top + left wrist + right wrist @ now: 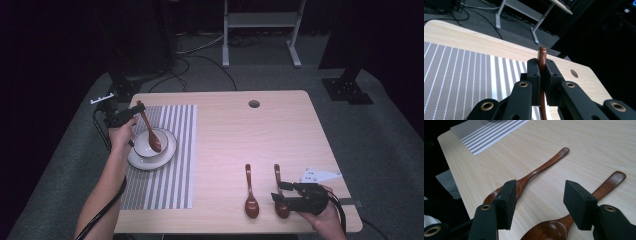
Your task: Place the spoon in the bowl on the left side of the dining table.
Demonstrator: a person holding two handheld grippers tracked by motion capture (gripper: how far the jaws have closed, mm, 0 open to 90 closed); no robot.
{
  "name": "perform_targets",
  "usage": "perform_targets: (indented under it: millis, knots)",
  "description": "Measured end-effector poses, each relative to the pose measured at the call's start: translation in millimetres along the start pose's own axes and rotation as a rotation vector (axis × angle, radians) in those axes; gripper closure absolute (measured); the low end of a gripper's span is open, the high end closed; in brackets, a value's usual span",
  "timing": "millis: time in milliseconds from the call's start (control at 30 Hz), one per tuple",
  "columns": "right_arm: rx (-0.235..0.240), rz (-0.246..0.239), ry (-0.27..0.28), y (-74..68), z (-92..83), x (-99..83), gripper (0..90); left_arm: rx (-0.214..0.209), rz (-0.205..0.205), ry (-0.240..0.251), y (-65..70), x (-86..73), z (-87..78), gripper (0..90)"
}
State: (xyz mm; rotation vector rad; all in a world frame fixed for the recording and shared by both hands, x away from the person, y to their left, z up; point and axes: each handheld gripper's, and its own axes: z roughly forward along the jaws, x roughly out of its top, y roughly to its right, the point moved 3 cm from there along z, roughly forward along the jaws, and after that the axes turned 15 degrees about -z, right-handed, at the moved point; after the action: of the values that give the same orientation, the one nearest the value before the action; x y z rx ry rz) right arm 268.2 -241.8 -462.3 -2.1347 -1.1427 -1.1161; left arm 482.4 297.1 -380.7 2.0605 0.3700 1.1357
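Item: wooden spoon (149,132), dark brown, held aloft at a slant, its handle end clamped between the closed jaws of the left tool (129,116), its scoop hanging over the white bowl (144,145); whether the scoop touched the bowl could not be told from the high view.

Handling: judged light, stiff and smooth-lacquered, so apt to swivel in a narrow grip; best taken on the flat of the handle, as it was here. The bowl and the plate (167,155) beneath it looked breakable.

Adjacent: striped placemat (172,175) under the plate, near the table's (280,130) left edge.

Further: two spare spoons, one (536,171) and another (599,192), lay flat by the near edge; the right tool (537,202) stood open over them, gripping nothing.

Room: the table's middle was bare; the near edge was close.
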Motion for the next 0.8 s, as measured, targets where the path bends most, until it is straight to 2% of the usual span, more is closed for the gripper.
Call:
perform_targets:
  millis: [167,433,800]
  knots:
    - [-0.002,0.002,-0.002,0.7,-0.2,-0.5,42.8,0.017,-0.023,0.003,-10.3,-2.4,1.1,84.1]
    - [-0.006,0.003,-0.005,1.4,-0.1,-1.2,42.8,0.046,-0.025,0.001,-23.6,-4.4,-0.7,84.1]
    - [-0.003,-0.001,-0.006,0.4,1.9,0.2,42.8,0.064,-0.058,-0.004,-43.1,-9.3,-3.9,84.0]
